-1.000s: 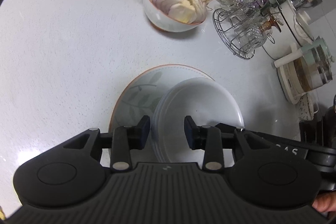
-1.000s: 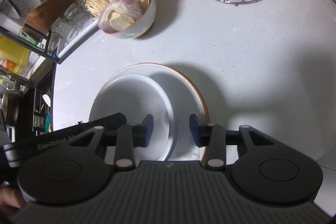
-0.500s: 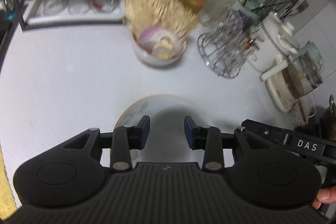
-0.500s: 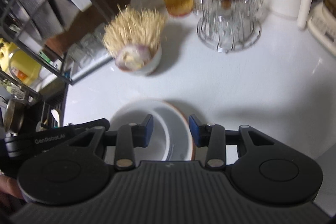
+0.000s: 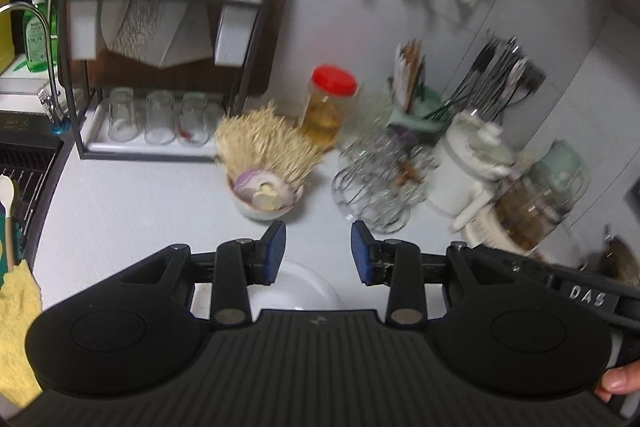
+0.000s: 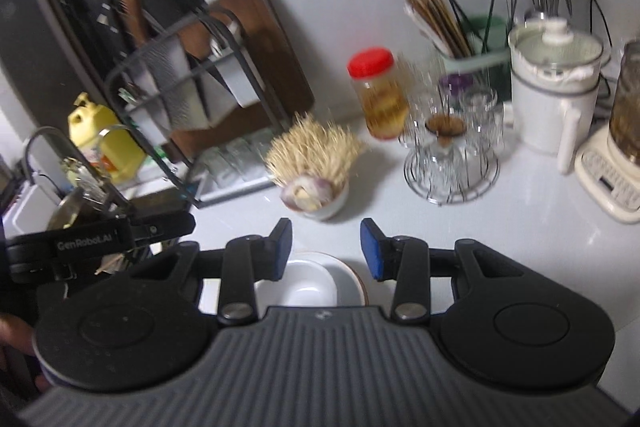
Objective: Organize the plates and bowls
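A white bowl (image 6: 310, 281) sits on a larger orange-rimmed plate (image 6: 357, 281) on the white counter, just below my right gripper (image 6: 326, 247), which is open and empty, raised above them. In the left wrist view the white bowl (image 5: 298, 289) shows partly under my left gripper (image 5: 318, 251), also open and empty. A white bowl (image 5: 262, 209) holding onion, garlic and enoki mushrooms stands farther back; it also shows in the right wrist view (image 6: 324, 205).
A black dish rack with glasses (image 5: 160, 67) stands at back left, by a sink (image 5: 24, 179). A red-lidded jar (image 5: 326, 107), wire glass holder (image 5: 378, 187), utensil holder (image 6: 472, 39), white kettle (image 6: 552, 91) and blender (image 6: 618, 171) line the back right.
Both grippers have lifted up and tilted back from the plate and bowl. The dishes now show small and low; the back wall and rack have come into view.
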Demonstrator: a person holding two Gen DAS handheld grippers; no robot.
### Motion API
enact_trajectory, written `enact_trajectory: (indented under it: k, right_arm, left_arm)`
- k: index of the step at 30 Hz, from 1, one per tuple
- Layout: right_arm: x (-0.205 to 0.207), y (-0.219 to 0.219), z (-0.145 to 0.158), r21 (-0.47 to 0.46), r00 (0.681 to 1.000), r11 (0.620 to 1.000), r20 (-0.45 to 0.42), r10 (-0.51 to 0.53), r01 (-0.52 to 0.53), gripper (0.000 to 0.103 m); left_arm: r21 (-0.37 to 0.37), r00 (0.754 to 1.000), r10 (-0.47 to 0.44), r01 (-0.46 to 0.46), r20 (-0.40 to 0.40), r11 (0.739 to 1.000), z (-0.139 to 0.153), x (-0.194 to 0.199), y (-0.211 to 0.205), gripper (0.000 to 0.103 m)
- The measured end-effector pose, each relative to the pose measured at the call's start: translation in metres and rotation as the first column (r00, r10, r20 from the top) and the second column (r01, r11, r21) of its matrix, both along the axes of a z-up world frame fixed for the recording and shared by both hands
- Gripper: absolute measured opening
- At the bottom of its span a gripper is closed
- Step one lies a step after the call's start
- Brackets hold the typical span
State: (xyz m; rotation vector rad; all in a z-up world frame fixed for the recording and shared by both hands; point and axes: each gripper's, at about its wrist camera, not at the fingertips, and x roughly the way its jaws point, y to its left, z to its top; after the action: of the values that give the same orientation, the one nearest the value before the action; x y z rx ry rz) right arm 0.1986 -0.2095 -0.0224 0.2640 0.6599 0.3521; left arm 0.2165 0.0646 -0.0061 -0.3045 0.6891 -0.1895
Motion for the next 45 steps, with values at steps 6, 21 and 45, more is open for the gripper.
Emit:
enact_trajectory:
  k: [6,21,45]
  right_arm:
    - [-0.04,-0.018,0.021,0.011,0.996,1.0,0.088,0.025,-0.026,0.041]
    - [-0.113,-0.054,0.024,-0.006,0.985,0.998,0.158,0.065,-0.064,0.041]
    - [-0.17,-0.065,-0.016,-0.064,0.985,0.992,0.132,0.113,-0.105,0.043]
  left_arm:
    - [0.044,0.996,0.009,-0.013,0.094,0.999,0.037,-0.05,-0.021,0.041]
    - [0.071,0.992,0.097,-0.103,0.078,0.992,0.042,-0.149,-0.053,0.042]
    - [0.121,0.989,0.15,-0.149,-0.005,0.981,-0.016,-0.222,-0.085,0.065]
